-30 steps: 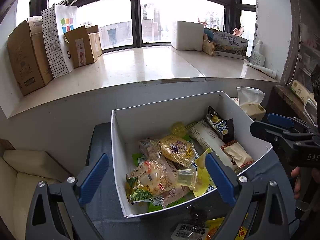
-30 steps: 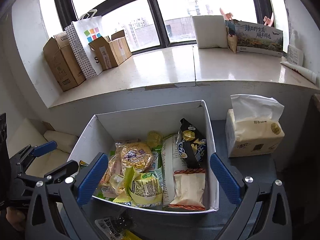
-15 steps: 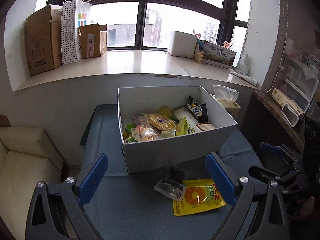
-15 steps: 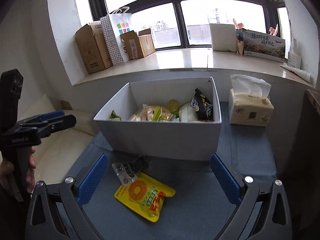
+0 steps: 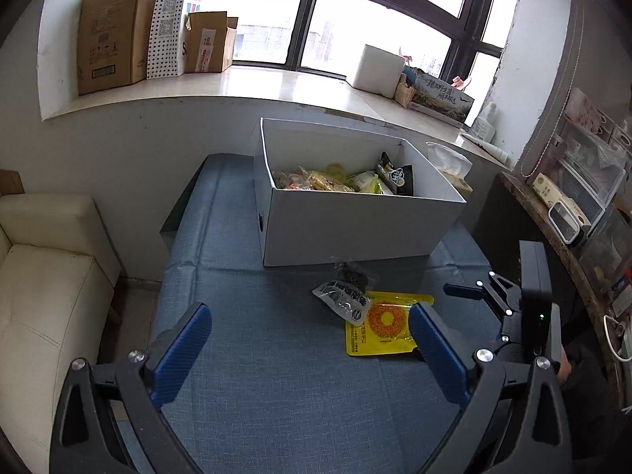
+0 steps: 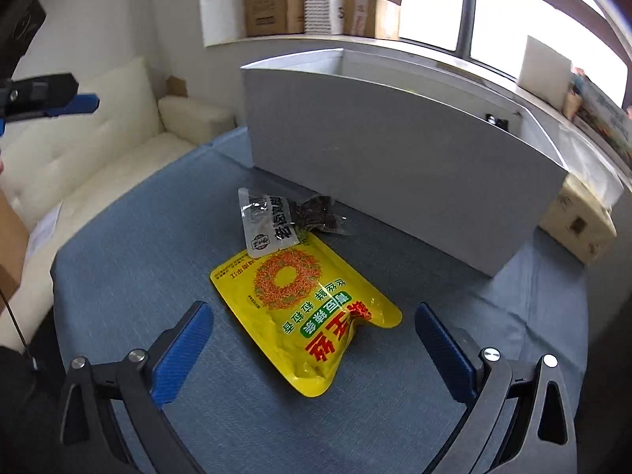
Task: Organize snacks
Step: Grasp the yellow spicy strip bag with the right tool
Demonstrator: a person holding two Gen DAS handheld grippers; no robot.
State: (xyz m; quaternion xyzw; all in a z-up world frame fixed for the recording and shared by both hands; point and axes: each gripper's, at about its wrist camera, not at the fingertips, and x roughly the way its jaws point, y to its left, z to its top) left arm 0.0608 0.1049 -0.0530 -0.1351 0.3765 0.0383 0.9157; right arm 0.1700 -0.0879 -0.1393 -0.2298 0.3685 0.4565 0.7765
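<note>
A white box [image 5: 355, 221] [image 6: 395, 150] holding several snack packs stands at the back of the blue cloth table [image 5: 252, 375]. In front of it lies a yellow snack bag [image 6: 304, 304] [image 5: 385, 330], with a clear pack of dark snacks [image 6: 276, 221] [image 5: 343, 296] overlapping its far end. My right gripper [image 6: 312, 343] hangs low over the near end of the yellow bag, open, fingers on either side of it. My left gripper [image 5: 312, 347] is open and holds nothing, to the left of the bag. The right gripper [image 5: 497, 300] also shows at the right edge of the left wrist view.
A cream sofa [image 5: 43, 276] [image 6: 91, 150] borders the table's left side. A tissue pack [image 6: 580, 221] [image 5: 450, 166] stands right of the box. Cardboard boxes [image 5: 114, 51] and a dotted bag [image 5: 170, 23] sit on the window sill. Shelves with clutter [image 5: 572, 197] are at the right.
Both grippers pulled back from above the box. The right one then dropped low toward the yellow bag, which now lies between its open fingers. The left one rose and moved back.
</note>
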